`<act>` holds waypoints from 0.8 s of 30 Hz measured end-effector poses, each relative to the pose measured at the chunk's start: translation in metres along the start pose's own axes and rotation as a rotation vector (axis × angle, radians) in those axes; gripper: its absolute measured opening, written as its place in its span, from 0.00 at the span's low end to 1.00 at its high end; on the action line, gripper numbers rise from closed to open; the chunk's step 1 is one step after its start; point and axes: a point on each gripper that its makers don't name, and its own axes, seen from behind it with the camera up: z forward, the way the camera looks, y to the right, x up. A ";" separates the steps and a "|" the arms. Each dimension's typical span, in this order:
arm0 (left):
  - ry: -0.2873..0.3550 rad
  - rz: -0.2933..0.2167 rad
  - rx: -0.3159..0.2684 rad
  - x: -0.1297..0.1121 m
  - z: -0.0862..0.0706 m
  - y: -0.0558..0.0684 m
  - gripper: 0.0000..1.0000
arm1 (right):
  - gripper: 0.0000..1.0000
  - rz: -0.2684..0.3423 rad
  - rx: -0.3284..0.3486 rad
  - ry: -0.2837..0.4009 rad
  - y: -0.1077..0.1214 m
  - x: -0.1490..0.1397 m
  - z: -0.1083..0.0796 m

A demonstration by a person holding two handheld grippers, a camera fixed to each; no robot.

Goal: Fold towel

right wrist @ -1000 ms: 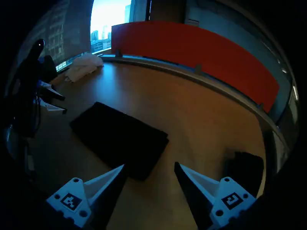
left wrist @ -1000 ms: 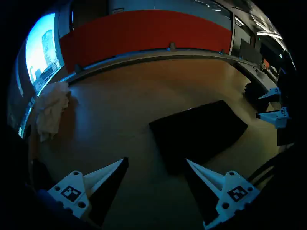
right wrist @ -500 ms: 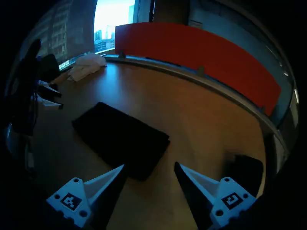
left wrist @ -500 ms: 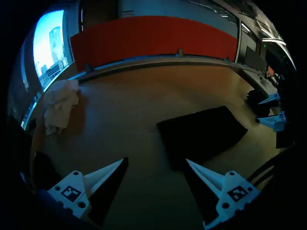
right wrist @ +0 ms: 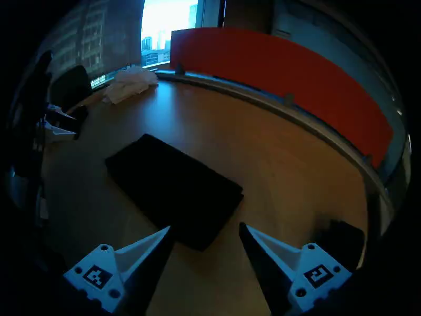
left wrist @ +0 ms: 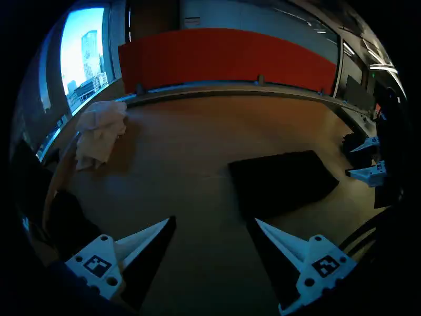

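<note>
Task thing: a black rectangular fabric towel [right wrist: 173, 187] is seen lying flat on the orange-brown wooden surface [right wrist: 273, 158]. It is judged already doubled into a neat slab, though its layers cannot be told in this dim light.
Left gripper: the left gripper [left wrist: 213, 221] is held over the surface, its jaws spread wide, and nothing is gripped between them.
Right gripper: the right gripper [right wrist: 205, 226] is held likewise, its jaws wide apart and empty.
Towel from the left jaws: it is found ahead and off to the right in the left gripper view, its near corner just beside the right-hand finger.
Towel from the right jaws: it is found ahead and a little left in the right gripper view, its near short edge just before the fingertips.
Long axis: it is seen running away from the right jaws toward the far left, and crosswise before the left jaws.
Nearer hand: the right is judged the nearer, since a short end is presented to it.
Coming move: any further fold would be judged to start at that near short edge.
Elsewhere: a crumpled white cloth [left wrist: 100, 134] is seen well apart at the window side, before a long red partition panel [left wrist: 226, 58].
</note>
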 end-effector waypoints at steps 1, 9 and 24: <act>0.000 -0.004 0.004 -0.002 -0.002 -0.001 1.00 | 0.91 -0.004 0.004 -0.003 -0.001 0.000 0.001; 0.003 -0.028 0.026 -0.016 -0.016 -0.009 1.00 | 0.91 -0.025 0.034 -0.017 -0.004 -0.003 0.009; -0.001 -0.060 0.052 -0.027 -0.030 -0.018 1.00 | 0.83 -0.072 0.097 -0.103 -0.004 -0.042 0.029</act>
